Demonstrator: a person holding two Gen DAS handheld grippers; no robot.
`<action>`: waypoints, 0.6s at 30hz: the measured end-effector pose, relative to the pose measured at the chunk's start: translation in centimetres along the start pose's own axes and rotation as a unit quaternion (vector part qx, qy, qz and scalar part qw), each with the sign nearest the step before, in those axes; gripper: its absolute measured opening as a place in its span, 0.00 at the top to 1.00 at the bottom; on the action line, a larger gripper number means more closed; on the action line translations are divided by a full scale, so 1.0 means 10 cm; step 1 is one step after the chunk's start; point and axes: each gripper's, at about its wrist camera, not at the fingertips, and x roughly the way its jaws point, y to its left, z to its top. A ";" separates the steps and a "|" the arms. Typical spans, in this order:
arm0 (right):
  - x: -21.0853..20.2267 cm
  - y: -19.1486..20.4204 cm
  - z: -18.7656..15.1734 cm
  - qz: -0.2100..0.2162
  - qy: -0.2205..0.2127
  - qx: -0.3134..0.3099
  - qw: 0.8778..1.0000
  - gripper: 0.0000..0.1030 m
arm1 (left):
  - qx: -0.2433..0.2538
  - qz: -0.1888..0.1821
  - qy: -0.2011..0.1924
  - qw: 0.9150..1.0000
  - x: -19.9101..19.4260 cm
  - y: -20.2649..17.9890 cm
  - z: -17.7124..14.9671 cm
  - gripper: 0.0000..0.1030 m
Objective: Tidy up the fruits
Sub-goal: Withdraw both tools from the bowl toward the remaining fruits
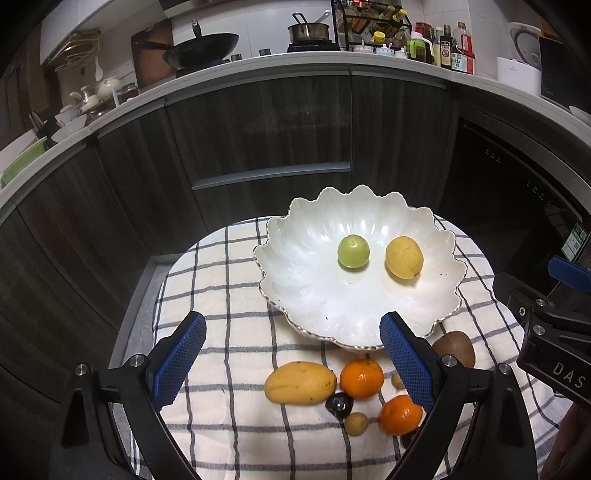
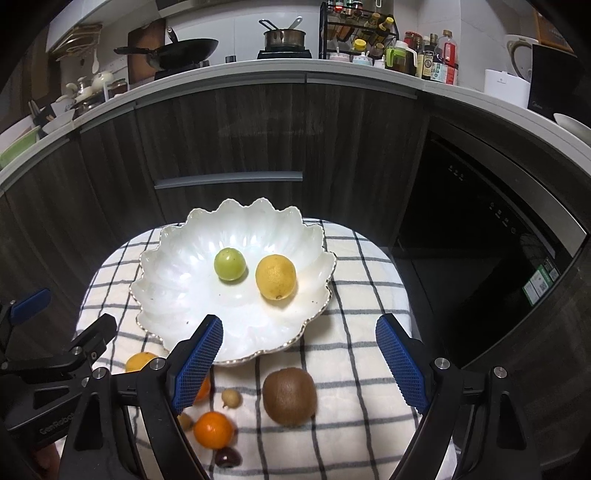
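A white scalloped bowl [image 1: 314, 295] [image 2: 177, 291] sits on a checked cloth and holds a green fruit [image 1: 353, 251] [image 2: 229, 264] and a lemon [image 1: 404, 257] [image 2: 276, 277]. In front of the bowl lie a mango [image 1: 300, 383], two oranges [image 1: 361, 378] [image 1: 400, 414] [image 2: 214, 430], a kiwi [image 1: 455, 348] [image 2: 289, 395], small tan fruits [image 1: 356, 424] [image 2: 231, 398] and a dark fruit [image 1: 339, 404] [image 2: 228, 458]. My left gripper [image 1: 293, 363] is open above the mango and oranges. My right gripper [image 2: 299, 360] is open above the kiwi. Both are empty.
The checked cloth [image 1: 221, 280] [image 2: 369, 295] covers a small table. Dark cabinets [image 1: 258, 129] stand behind it, with a counter holding a wok [image 1: 207, 46], a pot [image 1: 308, 31] and bottles [image 1: 443, 48]. A dark appliance [image 2: 480, 221] is at right.
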 end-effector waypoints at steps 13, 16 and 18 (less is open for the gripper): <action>-0.15 -0.04 -0.26 -0.004 0.008 0.036 0.999 0.17 | -0.023 0.026 -0.018 0.999 -0.23 0.08 -0.23 0.00; -0.13 -0.04 -0.31 -0.010 0.011 0.037 0.999 0.17 | -0.023 0.030 -0.013 0.999 -0.21 0.09 -0.30 0.00; -0.13 -0.04 -0.33 -0.014 0.011 0.035 0.999 0.17 | -0.025 0.031 -0.012 0.999 -0.20 0.09 -0.34 0.00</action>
